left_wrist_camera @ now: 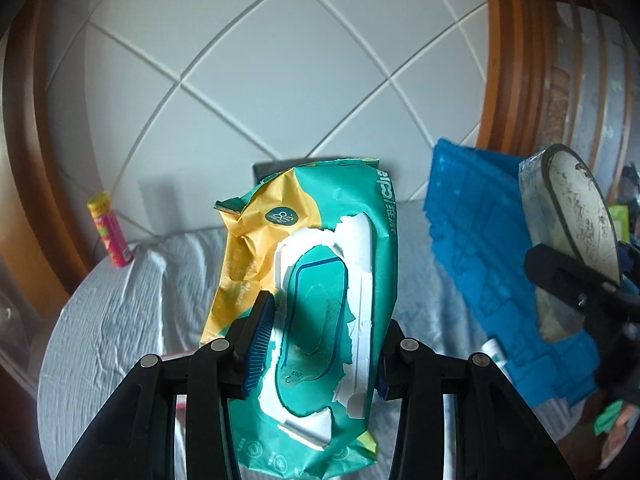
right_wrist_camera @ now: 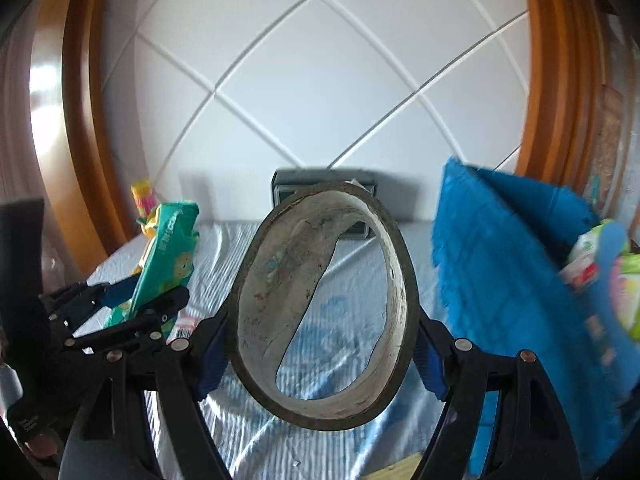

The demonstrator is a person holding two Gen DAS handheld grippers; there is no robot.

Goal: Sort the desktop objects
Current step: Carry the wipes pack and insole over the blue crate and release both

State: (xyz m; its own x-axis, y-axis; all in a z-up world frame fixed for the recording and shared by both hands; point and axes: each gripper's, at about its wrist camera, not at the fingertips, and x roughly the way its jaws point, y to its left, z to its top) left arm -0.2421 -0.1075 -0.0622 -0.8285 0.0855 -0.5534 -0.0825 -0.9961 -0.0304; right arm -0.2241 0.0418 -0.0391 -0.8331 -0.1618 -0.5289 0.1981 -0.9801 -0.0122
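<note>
Wipes pack (left_wrist_camera: 320, 292), tape roll (right_wrist_camera: 324, 304) aloft

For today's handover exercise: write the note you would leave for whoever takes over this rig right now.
Left tool: shut on the wet wipes pack, held above the table.
Right tool: shut on the tape roll, also held up.
The blue basket stands to the right with packets inside; a pink tube stands at the table's far left.
Done: both items picked up.
Left: place them, probably in the basket.

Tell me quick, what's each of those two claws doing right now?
Left gripper: closed on the green wet wipes pack, held up.
Right gripper: closed on the tape roll, held up.
</note>
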